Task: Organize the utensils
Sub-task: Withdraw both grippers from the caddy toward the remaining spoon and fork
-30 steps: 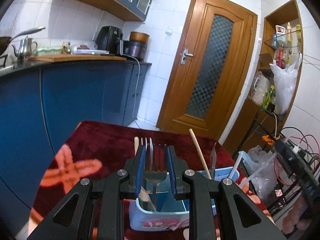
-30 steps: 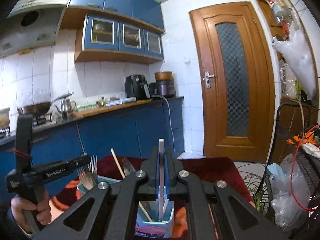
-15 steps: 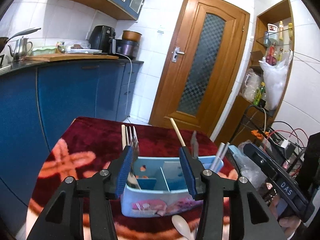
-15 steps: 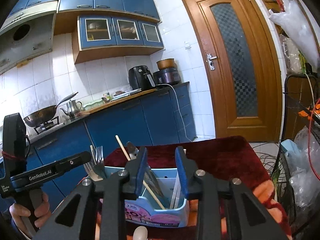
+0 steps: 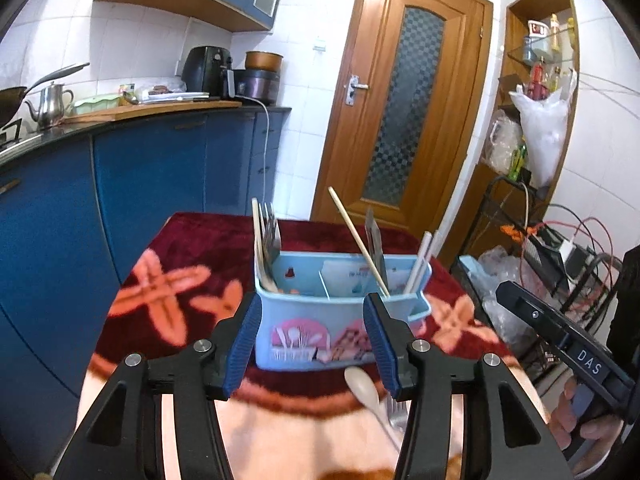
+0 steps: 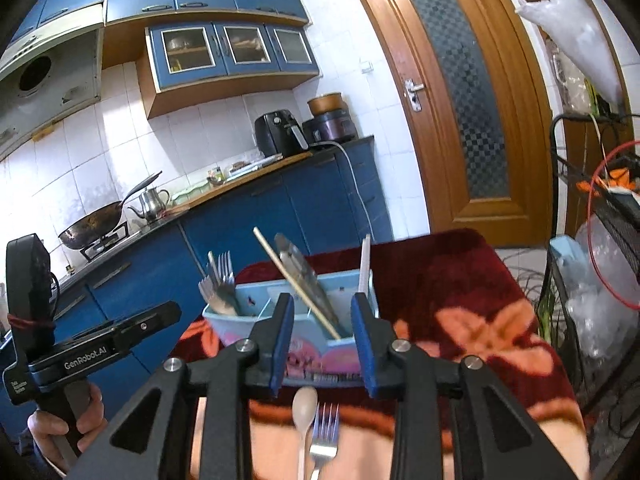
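A light blue utensil caddy [image 5: 304,332] [image 6: 320,354] stands on the red patterned tablecloth. Forks [image 5: 272,236] [image 6: 220,280] fill its left compartment. A wooden chopstick [image 5: 356,240] and a metal blade [image 5: 374,232] lean in the middle, and white sticks [image 5: 424,256] [image 6: 365,264] stand at the right. In front of the caddy lie a beige spoon [image 6: 305,400] and a fork [image 6: 326,432]. My left gripper [image 5: 312,304] is held back from the caddy, jaws opening, nothing between them. My right gripper [image 6: 322,300] is open and empty above the spoon and fork.
Blue kitchen cabinets [image 5: 152,184] run along the left, close to the table's edge. A wire rack with cables and plastic bags [image 5: 560,248] stands to the right. A wooden door [image 5: 404,120] is behind the table. A hand holds each gripper handle [image 6: 60,428].
The left gripper let go of a fork in the caddy and the right let go of a white stick. Both opened and drew back, so the spoon and fork on the cloth came into view.
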The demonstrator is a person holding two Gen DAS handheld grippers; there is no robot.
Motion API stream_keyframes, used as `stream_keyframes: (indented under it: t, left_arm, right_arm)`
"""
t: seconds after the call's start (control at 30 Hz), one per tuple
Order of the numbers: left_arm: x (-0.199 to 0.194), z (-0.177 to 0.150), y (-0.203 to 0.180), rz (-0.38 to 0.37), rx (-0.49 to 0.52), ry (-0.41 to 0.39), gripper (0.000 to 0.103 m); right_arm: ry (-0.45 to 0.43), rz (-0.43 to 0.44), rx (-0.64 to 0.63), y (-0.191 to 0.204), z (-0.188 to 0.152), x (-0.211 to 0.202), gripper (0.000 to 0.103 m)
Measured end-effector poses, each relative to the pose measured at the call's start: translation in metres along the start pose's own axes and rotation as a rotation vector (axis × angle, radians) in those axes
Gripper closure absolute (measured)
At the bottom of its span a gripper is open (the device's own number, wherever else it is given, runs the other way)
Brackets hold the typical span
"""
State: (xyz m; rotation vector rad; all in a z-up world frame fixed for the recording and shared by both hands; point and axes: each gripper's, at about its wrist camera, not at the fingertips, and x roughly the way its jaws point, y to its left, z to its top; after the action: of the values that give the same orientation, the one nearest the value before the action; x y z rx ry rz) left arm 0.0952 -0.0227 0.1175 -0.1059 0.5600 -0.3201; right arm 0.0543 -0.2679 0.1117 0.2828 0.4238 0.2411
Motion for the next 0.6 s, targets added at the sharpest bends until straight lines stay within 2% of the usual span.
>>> stream_keyframes:
  t: [0.13,0.6]
  left_arm:
    - [-0.006,-0.011,0.001,0.004,-0.012,0.025,0.049]
    - [0.009,-0.058,0.022,0.067,-0.063,0.153,0.049]
  right_arm:
    - [0.032,0.016,0.000,0.001,-0.011,-0.006,0.069]
    - [0.162,-0.029,0.034,-0.007,-0.056,0.000,0.069]
